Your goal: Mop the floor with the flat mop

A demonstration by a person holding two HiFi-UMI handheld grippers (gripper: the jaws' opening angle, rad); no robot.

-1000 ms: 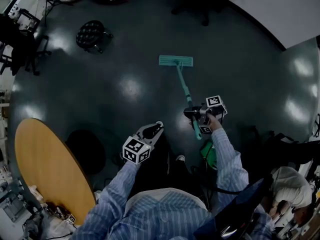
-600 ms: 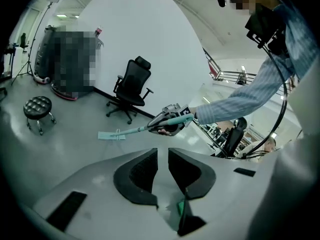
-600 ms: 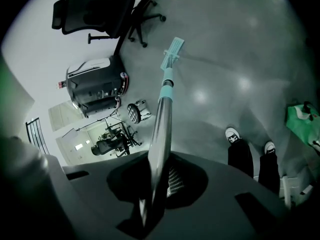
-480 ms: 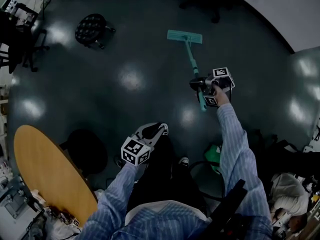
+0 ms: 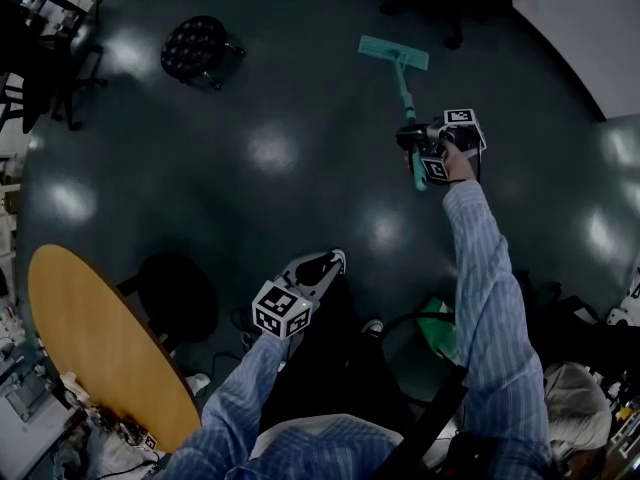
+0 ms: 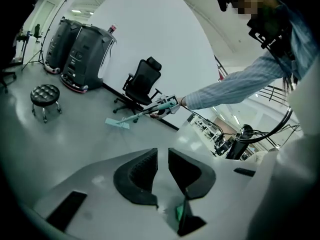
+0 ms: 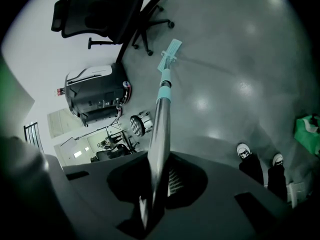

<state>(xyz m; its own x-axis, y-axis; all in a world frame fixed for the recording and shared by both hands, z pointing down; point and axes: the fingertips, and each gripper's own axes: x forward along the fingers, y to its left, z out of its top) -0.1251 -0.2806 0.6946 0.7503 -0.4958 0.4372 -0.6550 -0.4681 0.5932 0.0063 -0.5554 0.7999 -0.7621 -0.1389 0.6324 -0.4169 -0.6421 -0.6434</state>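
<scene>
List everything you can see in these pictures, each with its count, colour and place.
mop: one, teal, head on the floor, handle in the right gripper
stool: one, black, on the floor, left of the mop
table: one, tan, at the person's left
office chair: one, black, by the white wall
machines: two, black, by the wall
left gripper: one, grey, open, empty
right gripper: one, shut on the mop handle

Right tool (image 7: 159,184) around flat mop (image 7: 161,114) pole — head on floor (image 7: 240,74)
</scene>
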